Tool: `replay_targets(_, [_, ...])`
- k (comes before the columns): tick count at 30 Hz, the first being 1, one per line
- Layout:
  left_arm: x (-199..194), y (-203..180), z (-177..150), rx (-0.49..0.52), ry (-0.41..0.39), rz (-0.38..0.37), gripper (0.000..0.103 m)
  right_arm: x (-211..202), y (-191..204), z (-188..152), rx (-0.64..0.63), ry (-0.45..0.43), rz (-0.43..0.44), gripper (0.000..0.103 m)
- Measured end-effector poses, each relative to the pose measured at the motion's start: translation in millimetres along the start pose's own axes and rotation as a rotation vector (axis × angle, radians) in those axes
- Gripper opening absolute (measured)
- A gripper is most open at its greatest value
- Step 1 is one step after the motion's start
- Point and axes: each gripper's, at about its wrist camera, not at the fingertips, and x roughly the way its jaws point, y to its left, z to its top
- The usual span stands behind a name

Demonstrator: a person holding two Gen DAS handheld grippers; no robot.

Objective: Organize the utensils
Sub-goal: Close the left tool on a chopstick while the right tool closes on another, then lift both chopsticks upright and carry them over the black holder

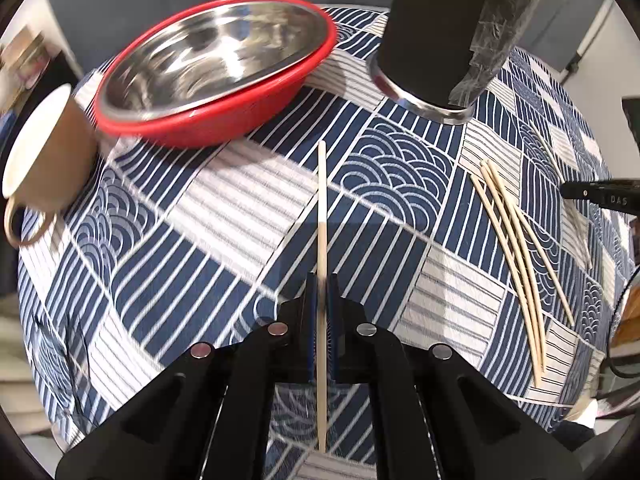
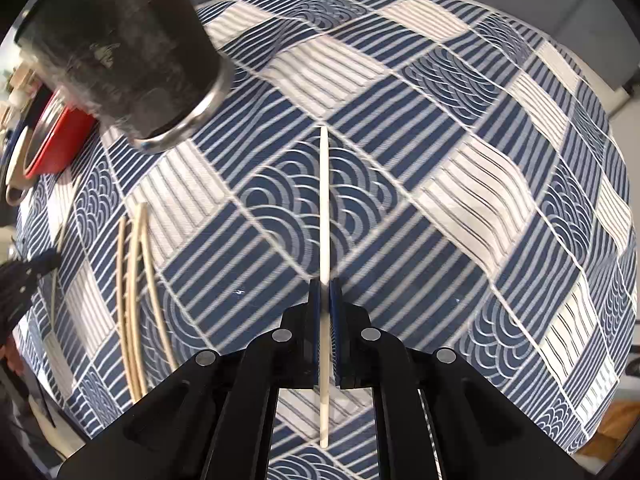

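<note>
Both clamped, left gripper (image 1: 323,280) and right gripper (image 2: 325,284) each pinching 1 chopstick (image 1: 322,216); next probably dropping them into black cup (image 1: 444,32), upper right.

The black cylinder's (image 1: 448,32) top is cut off; mug (image 1: 44,152) blurred.

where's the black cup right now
In the left wrist view the black cup stands at the top right on the tablecloth, right of the red bowl and beyond the loose chopsticks.
</note>
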Motion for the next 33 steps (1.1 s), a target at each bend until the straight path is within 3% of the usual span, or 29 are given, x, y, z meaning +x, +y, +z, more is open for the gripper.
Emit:
replay_targets(3, [-8, 16, -9, -0.082, -0.001, -0.047, 0.005, -8, -19, -4, 0.041, -0.018, 0.036, 0.004])
replay_targets(8, [-34, 20, -10, -0.096, -0.041, -0.069, 0.005, -34, -41, -3, 0.059, -0.091, 0.048, 0.004])
replay_targets(12, [-58, 18, 1, -0.1, -0.075, -0.101, 0.005, -62, -27, 11, 0.065, -0.154, 0.059, 0.004])
replay_targets(18, [-96, 11, 34, -0.124, -0.178, -0.187, 0.005, -95, -8, 35, 0.057, -0.26, 0.114, 0.004])
replay_targets(25, [-144, -17, 83, -0.062, -0.333, -0.211, 0.005, -135, 1, 53, 0.051, -0.371, 0.199, 0.004])
replay_targets(33, [-178, -55, 141, -0.004, -0.504, -0.23, 0.005, -184, 24, 81, -0.009, -0.503, 0.219, 0.004])
